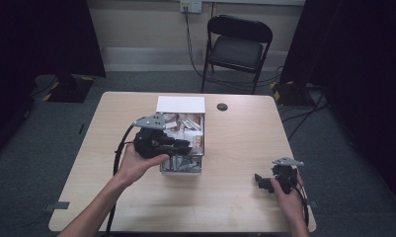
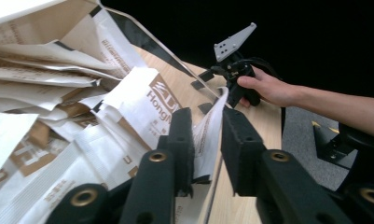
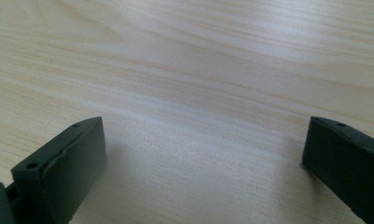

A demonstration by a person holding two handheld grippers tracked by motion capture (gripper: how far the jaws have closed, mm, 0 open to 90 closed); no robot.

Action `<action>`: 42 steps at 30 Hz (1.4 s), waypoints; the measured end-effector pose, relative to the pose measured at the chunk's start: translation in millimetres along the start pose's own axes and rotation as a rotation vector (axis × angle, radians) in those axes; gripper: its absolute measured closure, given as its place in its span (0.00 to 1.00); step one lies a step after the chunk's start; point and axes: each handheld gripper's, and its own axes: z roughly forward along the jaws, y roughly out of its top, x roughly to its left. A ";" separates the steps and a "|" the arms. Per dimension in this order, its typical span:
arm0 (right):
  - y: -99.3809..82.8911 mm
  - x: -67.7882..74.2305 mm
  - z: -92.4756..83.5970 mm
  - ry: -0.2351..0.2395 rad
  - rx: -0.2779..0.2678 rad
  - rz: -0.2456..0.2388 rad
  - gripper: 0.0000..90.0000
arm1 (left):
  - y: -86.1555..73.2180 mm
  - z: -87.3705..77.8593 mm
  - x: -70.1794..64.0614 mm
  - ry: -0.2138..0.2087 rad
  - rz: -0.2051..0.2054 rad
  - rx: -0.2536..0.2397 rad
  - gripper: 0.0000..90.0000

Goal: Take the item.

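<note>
An open white box [image 1: 180, 104] stands mid-table, packed with several white and brown paper packets [image 1: 188, 129]. My left gripper [image 1: 185, 146] reaches into it from the left. In the left gripper view the jaws [image 2: 210, 135] stand a little apart, with the edge of one white packet [image 2: 209, 122] hanging between them. That packet rests against the left jaw, and a gap shows on the other side. My right gripper [image 1: 259, 180] sits low at the table's near right, and also shows far off [image 2: 201, 95]. Its jaws [image 3: 203, 149] are wide open over bare wood.
The light wooden table [image 1: 245, 148] has a small dark round cap [image 1: 222, 106] behind the box. A black folding chair [image 1: 239, 45] stands beyond the far edge. Dark curtains hang at both sides, and cables lie on the floor at the right.
</note>
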 end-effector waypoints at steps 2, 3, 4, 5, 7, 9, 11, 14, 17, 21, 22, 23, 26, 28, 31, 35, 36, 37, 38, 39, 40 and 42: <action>0.0 -0.2 0.1 0.000 -0.001 -0.002 0.00 | 0.0 1.2 0.1 -0.014 0.005 0.002 0.89; 0.1 -0.2 0.1 0.000 -0.001 -0.002 0.00 | 0.0 1.9 0.0 -0.009 0.006 0.001 0.89; 0.1 -0.2 0.1 0.000 -0.001 -0.002 0.00 | 0.1 2.5 -0.2 -0.006 0.008 0.003 0.91; 0.1 -0.2 0.1 0.000 -0.002 -0.002 0.00 | 0.0 2.9 -0.4 -0.008 0.011 0.008 0.94; 0.1 -0.2 0.1 0.000 -0.001 -0.002 0.00 | -0.8 2.8 0.3 0.004 0.005 0.010 0.96; 0.0 -0.2 0.1 0.000 -0.002 -0.002 0.00 | -1.4 2.5 1.0 0.003 0.002 0.017 1.00; 0.0 -0.2 0.1 0.000 -0.001 -0.002 0.00 | -1.4 2.4 1.2 0.003 -0.003 0.015 1.00; 0.0 -0.2 0.1 0.000 -0.001 -0.003 0.00 | -2.1 1.7 2.8 -0.007 -0.010 0.008 1.00; 0.0 -0.2 0.1 0.000 -0.002 -0.003 0.00 | -4.3 -2.2 6.6 -0.017 -0.032 -0.015 1.00; 0.0 -0.2 0.1 0.000 -0.001 -0.003 0.00 | -5.7 -6.2 9.6 -0.020 -0.049 -0.031 1.00; 0.0 -0.2 0.1 0.000 -0.002 -0.002 0.00 | -6.1 -7.5 10.7 -0.024 -0.054 -0.035 1.00; 0.0 -0.2 0.1 0.000 -0.001 -0.002 0.00 | -6.3 -8.6 11.2 -0.024 -0.057 -0.039 1.00; 0.0 -0.2 0.1 0.000 -0.001 -0.002 0.00 | -6.4 -11.4 11.6 -0.026 -0.061 -0.052 1.00; 0.0 -0.1 0.1 0.000 -0.001 -0.002 0.00 | -6.4 -13.5 11.3 -0.021 -0.062 -0.055 1.00; 0.0 -0.2 0.1 0.000 -0.001 -0.003 0.00 | -5.4 -17.8 11.3 -0.017 -0.059 -0.062 1.00; 0.0 -0.2 0.1 0.000 -0.001 -0.003 0.00 | -4.2 -26.1 13.0 -0.013 -0.074 -0.094 1.00; 0.0 -0.2 0.1 0.000 -0.001 -0.002 0.00 | -4.2 -26.1 13.0 -0.013 -0.074 -0.094 1.00; 0.0 -0.2 0.1 0.000 -0.001 -0.002 0.00 | -4.3 -26.8 13.0 -0.009 -0.072 -0.095 1.00; 0.0 -0.2 0.1 0.000 -0.001 -0.002 0.00 | -4.3 -27.3 13.0 -0.006 -0.069 -0.094 1.00; 0.1 -0.1 0.1 0.000 -0.001 -0.002 0.00 | -4.3 -27.6 13.0 -0.006 -0.068 -0.094 1.00; 0.0 -0.1 0.1 0.000 -0.001 -0.002 0.00 | -4.2 -27.9 12.6 -0.007 -0.066 -0.095 1.00; 0.1 -0.1 0.1 0.000 -0.001 -0.002 0.00 | -3.6 -28.4 11.8 -0.006 -0.063 -0.096 1.00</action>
